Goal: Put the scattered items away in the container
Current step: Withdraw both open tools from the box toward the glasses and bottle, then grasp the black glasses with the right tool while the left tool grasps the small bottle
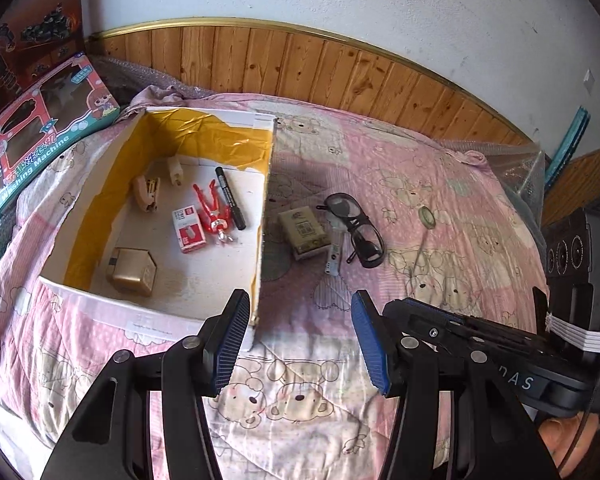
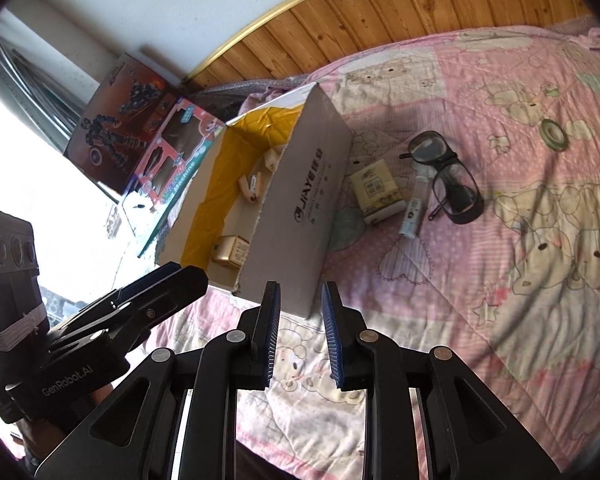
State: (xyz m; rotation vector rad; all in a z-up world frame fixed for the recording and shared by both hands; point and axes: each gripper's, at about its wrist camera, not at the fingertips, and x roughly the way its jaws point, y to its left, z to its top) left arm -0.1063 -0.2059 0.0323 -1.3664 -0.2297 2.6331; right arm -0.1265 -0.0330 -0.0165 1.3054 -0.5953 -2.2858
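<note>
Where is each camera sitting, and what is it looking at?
Left wrist: on the left gripper, facing across the bed into the box; its own open fingers and the right gripper show.
Right wrist: on the right gripper, facing the box's outer wall; the left gripper shows.
Both share: box, glasses, pink quilt.

Home bedroom, pink cartoon-bear quilt point(image 1: 440, 200) spread over a bed ahead of the tongs, wood-panelled wall point(image 1: 300, 64) with white plaster behind it, 2 boxed toys point(image 1: 40, 136) propped far left by the wall
</note>
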